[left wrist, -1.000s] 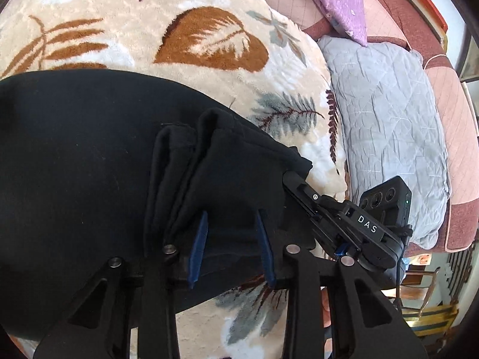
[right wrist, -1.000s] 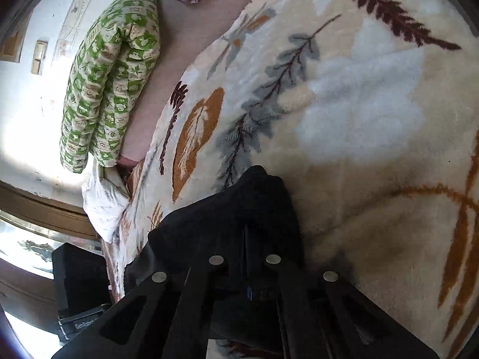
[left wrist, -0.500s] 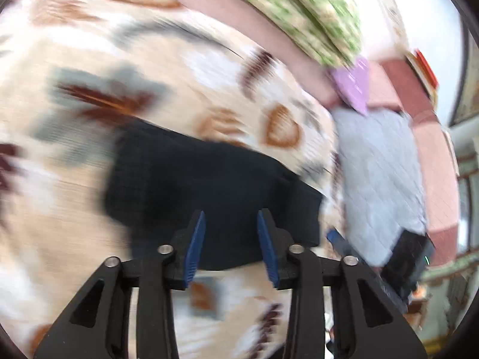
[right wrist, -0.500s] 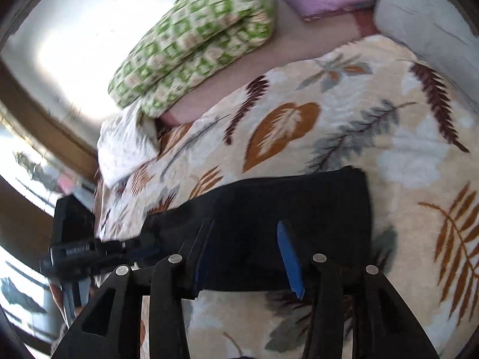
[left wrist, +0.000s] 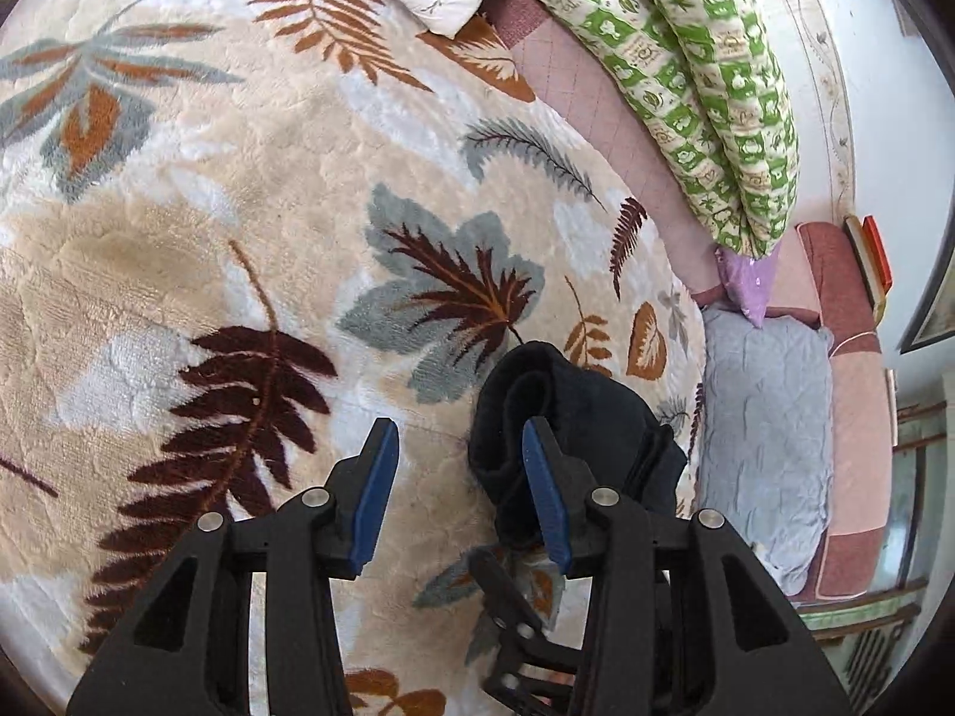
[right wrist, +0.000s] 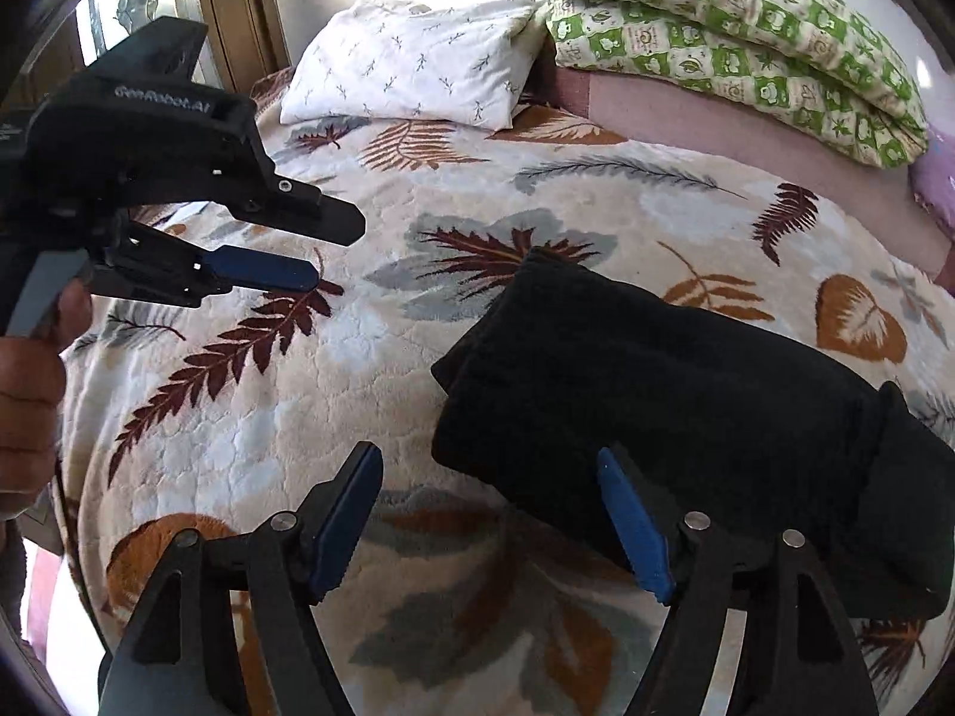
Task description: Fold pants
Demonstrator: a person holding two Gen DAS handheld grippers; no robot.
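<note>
The black pants [right wrist: 668, 394] lie folded in a thick rectangle on the leaf-patterned blanket [right wrist: 370, 358]. In the left wrist view they show as a dark bundle [left wrist: 573, 411] just right of centre. My left gripper [left wrist: 456, 459] is open and empty, lifted above the blanket, with its right pad in front of the bundle's edge. It also shows from the side in the right wrist view [right wrist: 310, 250], well left of the pants. My right gripper [right wrist: 489, 501] is open and empty, above the pants' near left corner.
A white pillow [right wrist: 412, 65] and a green patterned rolled quilt [right wrist: 734, 18] lie at the head of the bed. A grey pillow [left wrist: 764, 417] and a purple cushion [left wrist: 752, 280] lie to the right. A wooden window frame [right wrist: 233, 18] stands at far left.
Both grippers let go of the pants, opened and pulled back and up. The pants now lie as a compact folded bundle, and the views swung toward the head of the bed.
</note>
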